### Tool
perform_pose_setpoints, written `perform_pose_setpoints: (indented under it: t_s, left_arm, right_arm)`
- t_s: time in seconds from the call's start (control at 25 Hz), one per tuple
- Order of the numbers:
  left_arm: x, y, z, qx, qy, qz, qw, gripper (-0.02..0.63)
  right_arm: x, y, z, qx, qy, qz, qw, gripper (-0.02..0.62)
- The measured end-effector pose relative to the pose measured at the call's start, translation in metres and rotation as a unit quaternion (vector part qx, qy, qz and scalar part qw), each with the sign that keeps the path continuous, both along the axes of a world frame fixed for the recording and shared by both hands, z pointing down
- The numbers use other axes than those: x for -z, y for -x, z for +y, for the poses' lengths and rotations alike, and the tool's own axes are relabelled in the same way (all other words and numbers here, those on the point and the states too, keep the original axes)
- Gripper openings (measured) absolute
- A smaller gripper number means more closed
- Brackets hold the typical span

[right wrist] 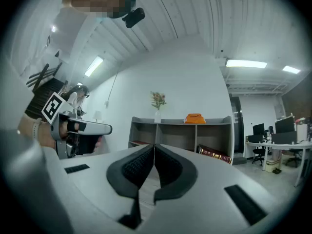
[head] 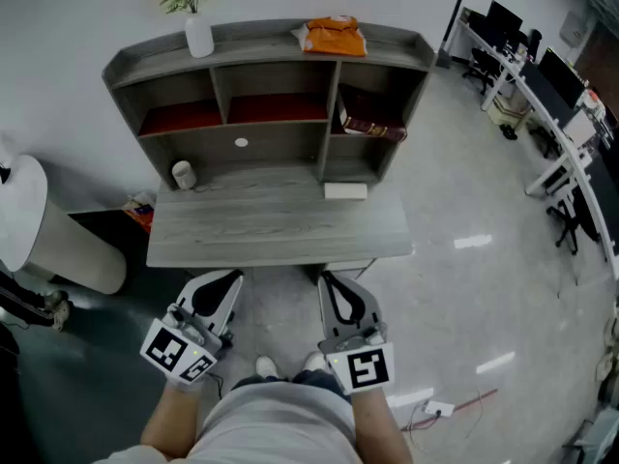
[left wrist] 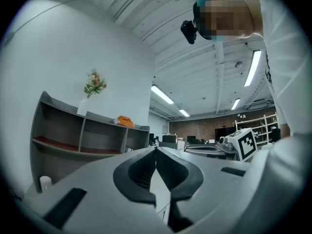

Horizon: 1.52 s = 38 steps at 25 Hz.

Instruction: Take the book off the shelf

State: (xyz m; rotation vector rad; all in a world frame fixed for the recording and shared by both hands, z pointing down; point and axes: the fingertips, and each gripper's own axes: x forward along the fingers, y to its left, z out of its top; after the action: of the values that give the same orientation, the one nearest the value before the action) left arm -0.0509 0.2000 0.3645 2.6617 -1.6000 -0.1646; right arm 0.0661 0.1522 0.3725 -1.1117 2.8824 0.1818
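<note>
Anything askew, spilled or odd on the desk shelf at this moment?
Only the book stands out: it lies slanted in the shelf's right-hand compartment rather than standing upright. The vase on top stands upright, and nothing looks spilled.

You hold two grippers: one left gripper (head: pixel 233 277) and one right gripper (head: pixel 327 278). In front of you is one shelf unit (head: pixel 261 37) with three upper compartments. On it you have one book (head: pixel 372 126), one vase of flowers (head: pixel 198 37), one orange package (head: pixel 332 35), one white cup (head: pixel 183 174) and one flat white box (head: pixel 345 190).
</note>
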Motion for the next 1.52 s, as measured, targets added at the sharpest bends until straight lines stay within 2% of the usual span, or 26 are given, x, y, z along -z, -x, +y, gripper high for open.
perform_pose_setpoints:
  t_s: [0.16, 0.48, 0.64, 0.8, 1.16, 1.52]
  left_arm:
    - [0.0, -0.01, -0.011, 0.022, 0.001, -0.006, 0.9997, 0.015]
    - [-0.006, -0.042, -0.035, 0.033, 0.017, 0.0, 0.9993, 0.015]
    - [-0.012, -0.063, -0.048, 0.043, 0.021, -0.022, 0.9986, 0.016]
    - [-0.017, -0.071, -0.061, 0.047, 0.026, -0.012, 0.9985, 0.016]
    - [-0.033, -0.057, -0.108, 0.043, 0.036, 0.0, 0.9984, 0.017]
    - [-0.036, -0.007, -0.197, 0.005, 0.033, 0.021, 0.9992, 0.017]
  right_arm:
    - [0.001, -0.014, -0.008, 0.004, -0.001, -0.002, 1.0, 0.021]
    - [-0.003, -0.048, -0.032, 0.022, 0.004, -0.018, 1.0, 0.023]
    - [-0.007, -0.065, -0.045, 0.028, -0.01, -0.002, 1.0, 0.023]
    - [-0.013, -0.074, -0.061, 0.028, -0.005, 0.004, 1.0, 0.023]
    - [-0.033, -0.065, -0.108, 0.02, 0.011, 0.027, 0.999, 0.024]
    - [-0.048, -0.03, -0.188, -0.029, 0.027, 0.057, 0.998, 0.025]
